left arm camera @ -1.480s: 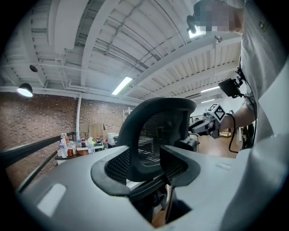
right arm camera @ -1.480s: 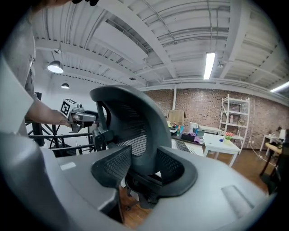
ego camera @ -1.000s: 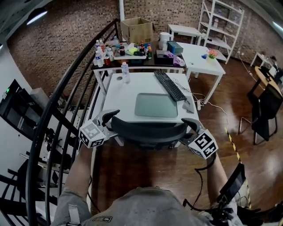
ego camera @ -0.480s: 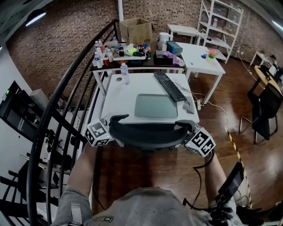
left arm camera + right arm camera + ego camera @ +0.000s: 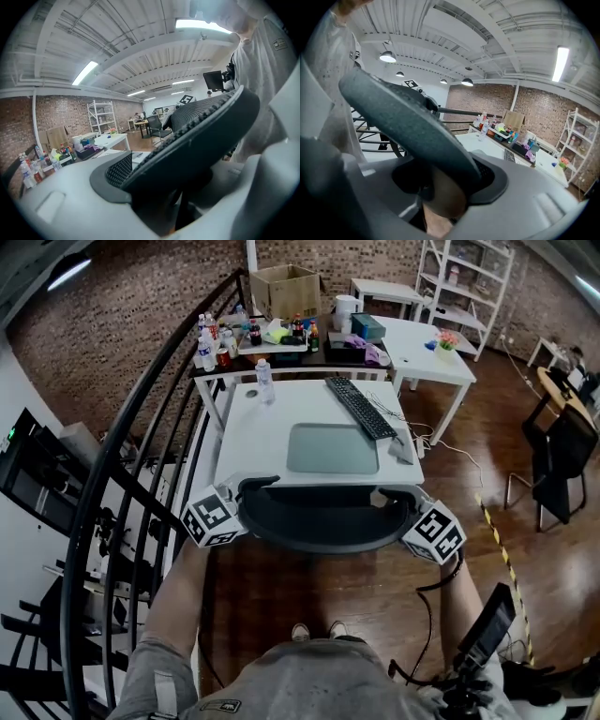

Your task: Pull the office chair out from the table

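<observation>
Both grippers clamp the chair's backrest.
The left gripper (image 5: 246, 502) and right gripper (image 5: 393, 507), wide a second ago, have just been closing their jaws and now pinch the chair (image 5: 323, 523) by its ends, close against the table (image 5: 251, 442).

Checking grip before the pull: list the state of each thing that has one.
Office chair: backrest gripped at both ends, near the table.
Left tongs: just been closing, shut on the backrest.
Right tongs: just been closing, shut on the backrest.
Water bottle: upright.
</observation>
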`<state>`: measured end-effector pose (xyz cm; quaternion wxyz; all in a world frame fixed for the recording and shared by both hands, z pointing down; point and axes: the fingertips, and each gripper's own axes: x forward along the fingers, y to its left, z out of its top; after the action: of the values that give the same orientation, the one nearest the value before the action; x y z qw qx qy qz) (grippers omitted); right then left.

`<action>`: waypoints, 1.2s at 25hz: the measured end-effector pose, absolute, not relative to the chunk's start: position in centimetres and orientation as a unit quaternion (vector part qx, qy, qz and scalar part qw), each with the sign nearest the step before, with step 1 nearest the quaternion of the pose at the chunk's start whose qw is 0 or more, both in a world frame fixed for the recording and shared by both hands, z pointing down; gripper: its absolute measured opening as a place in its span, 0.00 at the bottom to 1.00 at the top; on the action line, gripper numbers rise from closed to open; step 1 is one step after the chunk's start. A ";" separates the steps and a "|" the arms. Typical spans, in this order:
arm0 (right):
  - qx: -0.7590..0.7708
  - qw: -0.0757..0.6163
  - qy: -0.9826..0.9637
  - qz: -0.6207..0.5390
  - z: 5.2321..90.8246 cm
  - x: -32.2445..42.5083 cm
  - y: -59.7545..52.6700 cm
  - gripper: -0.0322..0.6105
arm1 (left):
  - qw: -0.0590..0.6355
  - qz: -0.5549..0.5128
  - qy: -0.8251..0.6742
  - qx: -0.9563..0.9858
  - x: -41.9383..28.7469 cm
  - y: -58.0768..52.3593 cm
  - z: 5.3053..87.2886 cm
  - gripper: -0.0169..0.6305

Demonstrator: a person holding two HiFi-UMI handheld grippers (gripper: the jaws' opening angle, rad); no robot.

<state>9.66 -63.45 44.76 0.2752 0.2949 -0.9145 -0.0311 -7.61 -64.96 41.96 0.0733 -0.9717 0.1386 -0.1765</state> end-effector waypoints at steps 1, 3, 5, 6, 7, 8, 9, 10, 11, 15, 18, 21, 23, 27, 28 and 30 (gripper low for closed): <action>0.295 0.276 -0.914 -0.029 44.8 9.7 -63.1 0.40 | 0.072 -0.175 0.137 -0.972 -7.6 -64.6 41.9 0.42; 0.294 0.275 -0.915 -0.025 44.7 9.7 -62.1 0.40 | 0.069 -0.171 0.133 -0.974 -7.6 -63.5 41.8 0.42; 0.290 0.276 -0.916 -0.023 44.7 9.7 -61.1 0.40 | 0.067 -0.169 0.131 -0.975 -7.6 -62.5 41.7 0.41; 0.288 0.276 -0.917 -0.022 44.7 9.7 -60.6 0.40 | 0.067 -0.168 0.132 -0.975 -7.6 -62.0 41.7 0.41; 0.285 0.276 -0.918 -0.022 44.7 9.7 -60.2 0.40 | 0.066 -0.167 0.132 -0.975 -7.6 -61.6 41.7 0.41; 0.282 0.275 -0.919 -0.022 44.8 9.6 -59.6 0.40 | 0.064 -0.167 0.134 -0.975 -7.6 -61.1 41.8 0.41; 0.278 0.274 -0.920 -0.022 45.0 9.6 -59.0 0.40 | 0.062 -0.167 0.135 -0.975 -7.6 -60.5 42.0 0.41; 0.275 0.274 -0.921 -0.022 45.1 9.5 -58.4 0.39 | 0.060 -0.168 0.137 -0.974 -7.7 -59.9 42.1 0.41; 0.271 0.275 -0.922 -0.023 45.2 9.5 -57.8 0.39 | 0.059 -0.169 0.139 -0.974 -7.7 -59.3 42.2 0.41; 0.266 0.277 -0.923 -0.032 45.3 9.7 -55.8 0.38 | 0.060 -0.170 0.155 -0.971 -7.5 -57.4 42.3 0.42; 0.260 0.279 -0.924 -0.034 45.4 9.9 -54.8 0.38 | 0.059 -0.170 0.165 -0.970 -7.4 -56.1 42.2 0.42; 0.254 0.280 -0.925 -0.034 45.5 10.5 -53.6 0.38 | 0.056 -0.169 0.172 -0.969 -6.8 -54.5 42.4 0.42; 0.250 0.279 -0.926 -0.036 45.4 10.7 -52.7 0.38 | 0.056 -0.169 0.176 -0.968 -6.6 -53.6 42.3 0.42; 0.240 0.278 -0.929 -0.038 45.4 10.5 -50.7 0.37 | 0.051 -0.168 0.182 -0.968 -6.7 -51.6 42.2 0.42; 0.238 0.277 -0.930 -0.038 45.4 10.5 -50.1 0.37 | 0.049 -0.168 0.183 -0.967 -6.7 -51.1 42.2 0.42; 0.235 0.277 -0.931 -0.039 45.3 10.5 -49.0 0.37 | 0.048 -0.168 0.185 -0.967 -6.8 -49.9 42.1 0.43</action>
<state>10.46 -48.99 45.28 0.2771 0.2347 -0.9309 -0.0386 -6.75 -49.91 42.11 0.0478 -0.9672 0.1850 -0.1676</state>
